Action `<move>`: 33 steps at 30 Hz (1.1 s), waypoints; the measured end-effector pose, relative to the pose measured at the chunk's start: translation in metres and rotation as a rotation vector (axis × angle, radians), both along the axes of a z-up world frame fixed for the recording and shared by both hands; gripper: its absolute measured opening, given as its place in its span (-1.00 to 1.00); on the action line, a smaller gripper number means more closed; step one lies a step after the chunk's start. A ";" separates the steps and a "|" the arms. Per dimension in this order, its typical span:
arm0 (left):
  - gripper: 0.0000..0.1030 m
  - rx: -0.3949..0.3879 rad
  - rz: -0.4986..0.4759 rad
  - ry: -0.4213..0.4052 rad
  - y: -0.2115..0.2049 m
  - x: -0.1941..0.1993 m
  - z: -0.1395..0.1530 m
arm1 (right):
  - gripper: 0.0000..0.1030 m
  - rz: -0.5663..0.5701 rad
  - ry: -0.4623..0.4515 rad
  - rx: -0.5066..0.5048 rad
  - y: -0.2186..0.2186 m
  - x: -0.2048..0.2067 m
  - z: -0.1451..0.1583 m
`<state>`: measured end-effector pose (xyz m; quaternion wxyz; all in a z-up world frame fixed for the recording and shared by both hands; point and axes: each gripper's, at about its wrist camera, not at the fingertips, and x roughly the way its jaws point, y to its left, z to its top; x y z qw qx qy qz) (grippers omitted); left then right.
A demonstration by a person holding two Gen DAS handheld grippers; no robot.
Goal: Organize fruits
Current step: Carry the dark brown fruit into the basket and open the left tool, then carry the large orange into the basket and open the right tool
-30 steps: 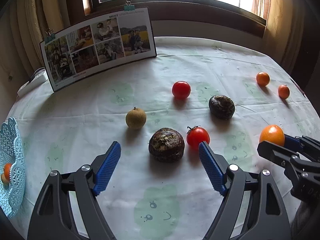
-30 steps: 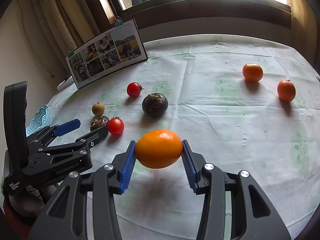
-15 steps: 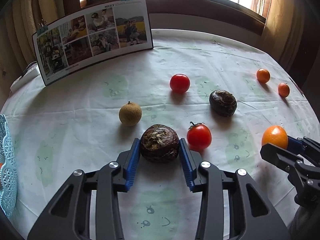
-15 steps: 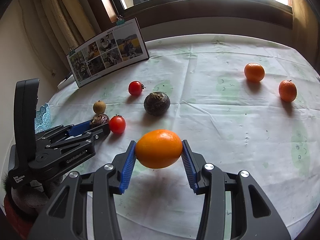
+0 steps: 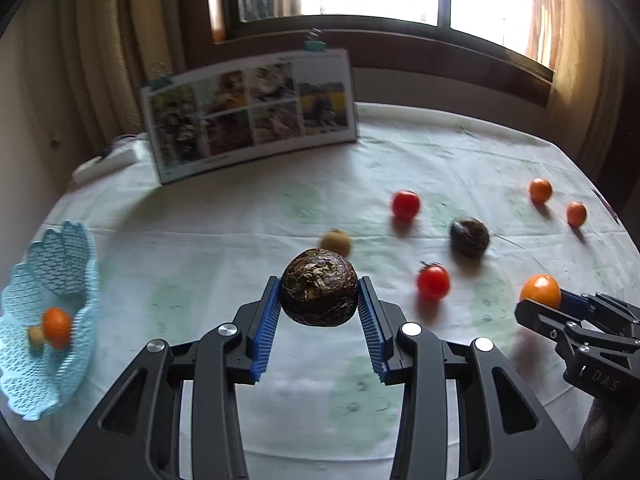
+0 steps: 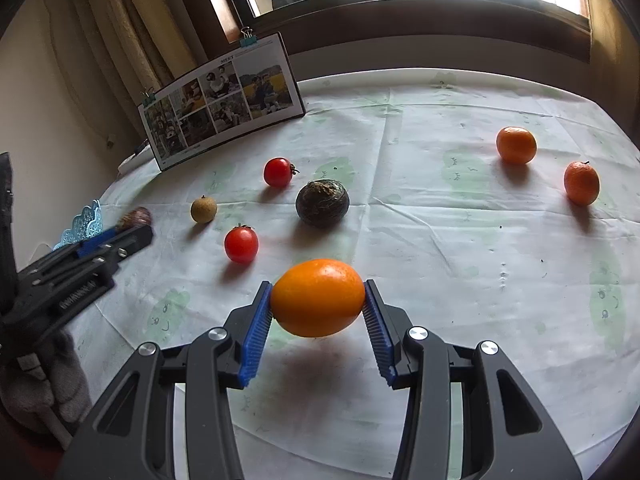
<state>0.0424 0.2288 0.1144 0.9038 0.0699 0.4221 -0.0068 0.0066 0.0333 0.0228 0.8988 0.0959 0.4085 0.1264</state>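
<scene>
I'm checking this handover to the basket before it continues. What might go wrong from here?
1. The left hand-held gripper pinches the round dark fruit only at its sides, so it may slip.
2. The blue basket already holds a small orange fruit; a dropped fruit may knock it.
3. The right hand-held gripper carries an orange close by, so they may collide.

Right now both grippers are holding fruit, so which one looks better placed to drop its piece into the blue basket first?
Probably the left gripper. Its dark brown fruit is lifted, and the blue basket sits on its side. The right gripper, holding the orange, is farther away.
</scene>
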 end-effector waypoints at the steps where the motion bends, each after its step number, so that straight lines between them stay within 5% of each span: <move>1: -0.22 0.013 0.025 -0.017 0.007 -0.003 0.004 | -0.12 0.002 0.001 -0.001 0.000 0.000 0.000; 13: -0.22 0.084 0.258 -0.134 0.088 -0.032 0.039 | -0.11 0.012 -0.003 -0.023 0.009 0.000 -0.002; 29: -0.22 0.108 0.443 -0.145 0.172 -0.063 0.045 | -0.11 0.049 -0.022 -0.038 0.035 -0.003 0.014; 32: -0.05 0.105 0.474 -0.152 0.184 -0.069 0.046 | -0.11 0.077 -0.038 -0.045 0.050 -0.003 0.022; 33: 0.27 0.098 0.487 -0.156 0.189 -0.072 0.047 | -0.11 0.088 -0.043 -0.047 0.055 -0.004 0.024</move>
